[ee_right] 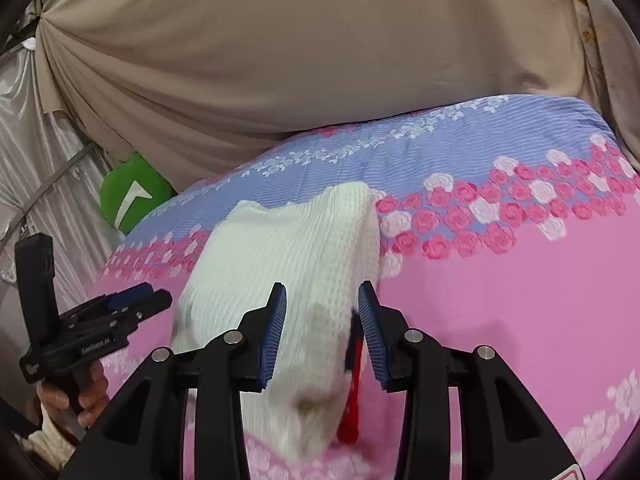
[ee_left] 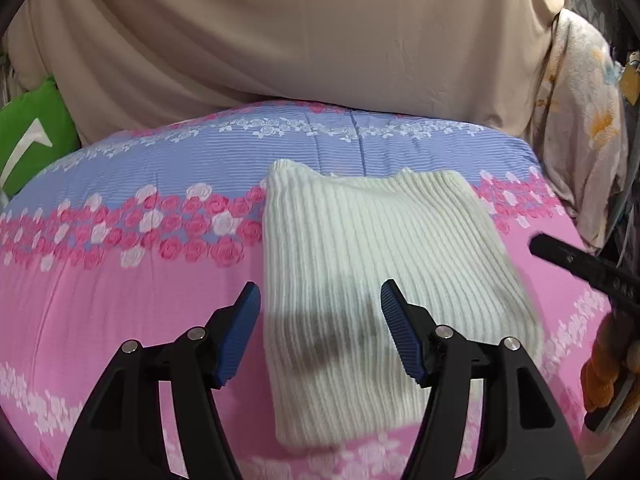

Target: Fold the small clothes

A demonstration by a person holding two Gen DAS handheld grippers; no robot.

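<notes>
A white ribbed knit garment [ee_left: 372, 268] lies folded into a rectangle on the pink and blue rose-print bedspread [ee_left: 120, 280]. My left gripper [ee_left: 320, 308] is open and empty, hovering over the garment's near left part. In the right wrist view the same garment [ee_right: 296, 264] lies ahead, with a red strip [ee_right: 352, 412] showing at its near right edge. My right gripper [ee_right: 322, 304] is open over the garment's near end, holding nothing. The left gripper also shows in the right wrist view [ee_right: 136, 300], at the far left in a hand. The right gripper's black body shows at the left wrist view's right edge.
A beige draped cloth [ee_left: 300, 40] hangs behind the bed. A green cushion [ee_left: 28, 136] sits at the back left, also in the right wrist view [ee_right: 132, 196]. A floral blanket [ee_left: 580, 140] hangs at the right. Silver curtain folds [ee_right: 36, 140] are at far left.
</notes>
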